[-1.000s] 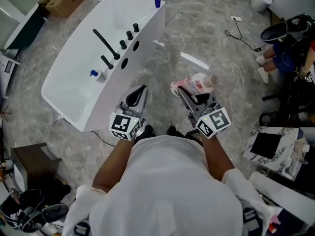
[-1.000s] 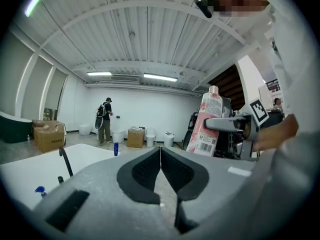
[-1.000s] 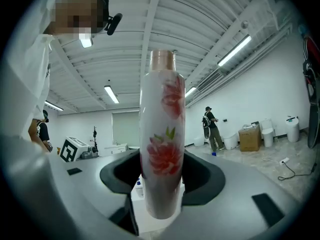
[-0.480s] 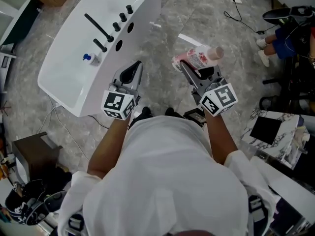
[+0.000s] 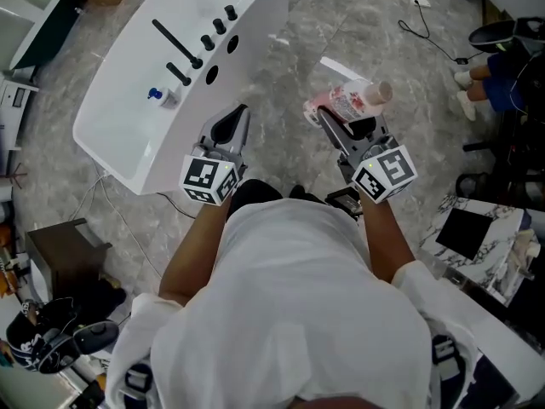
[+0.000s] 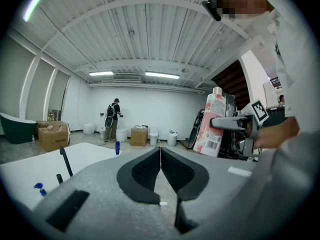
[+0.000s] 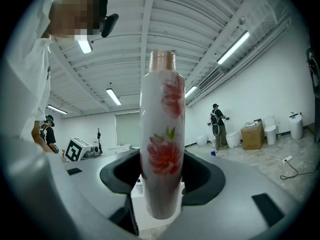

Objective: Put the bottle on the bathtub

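The right gripper (image 5: 342, 124) is found clamped on the flower-printed bottle (image 5: 351, 100), its jaws pinching the white body from both sides at about the lower middle, with the pale pink cap standing well above the jaws and the base hanging just below them. In the right gripper view the bottle (image 7: 161, 134) fills the gap between the jaws of the right gripper (image 7: 160, 184) and appears upright. The left gripper (image 5: 232, 126) is carried empty, with its jaws pressed together and nothing between them, as confirmed in the left gripper view (image 6: 160, 159). The bottle is in the air above the floor, not yet on the white bathtub (image 5: 136, 156), which lies ahead of and to the left of the right jaws, just beyond the left jaws. The step in hand is judged to be the carry toward the tub, with the placing not begun. The clamp should be held firm and the bottle kept upright while it is brought across. A flat part of the rim should be chosen, clear of the black faucet (image 5: 175, 44) and its knobs. The base should be set down fully on the rim before the jaws are spread, since a tall narrow bottle is likely to topple if released tilted or near the edge.
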Action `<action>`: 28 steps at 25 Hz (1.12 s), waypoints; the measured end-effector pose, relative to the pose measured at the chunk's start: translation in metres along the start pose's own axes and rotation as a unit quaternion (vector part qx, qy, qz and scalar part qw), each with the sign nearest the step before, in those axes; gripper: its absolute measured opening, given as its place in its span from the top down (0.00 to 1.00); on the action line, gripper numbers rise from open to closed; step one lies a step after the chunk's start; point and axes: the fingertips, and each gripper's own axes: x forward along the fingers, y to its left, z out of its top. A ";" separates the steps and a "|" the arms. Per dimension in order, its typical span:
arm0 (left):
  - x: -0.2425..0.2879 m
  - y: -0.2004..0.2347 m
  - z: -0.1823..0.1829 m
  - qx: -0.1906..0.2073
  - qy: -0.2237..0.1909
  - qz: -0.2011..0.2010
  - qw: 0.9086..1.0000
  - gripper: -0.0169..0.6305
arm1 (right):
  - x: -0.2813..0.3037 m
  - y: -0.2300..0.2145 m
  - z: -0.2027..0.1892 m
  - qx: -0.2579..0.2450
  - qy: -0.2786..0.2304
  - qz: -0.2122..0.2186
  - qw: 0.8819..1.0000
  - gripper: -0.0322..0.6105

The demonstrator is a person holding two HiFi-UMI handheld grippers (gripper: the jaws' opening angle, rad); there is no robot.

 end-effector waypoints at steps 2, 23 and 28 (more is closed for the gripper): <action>-0.003 0.002 -0.004 -0.005 0.003 0.008 1.000 0.95 | -0.004 -0.001 -0.003 0.005 -0.001 -0.001 1.000 0.60; 0.087 0.076 -0.017 -0.044 0.005 0.014 0.999 0.95 | 0.067 -0.085 -0.020 0.032 0.032 -0.028 0.999 0.60; 0.137 0.114 -0.002 -0.040 -0.002 0.024 0.999 0.95 | 0.104 -0.131 -0.008 0.011 0.042 -0.036 0.998 0.60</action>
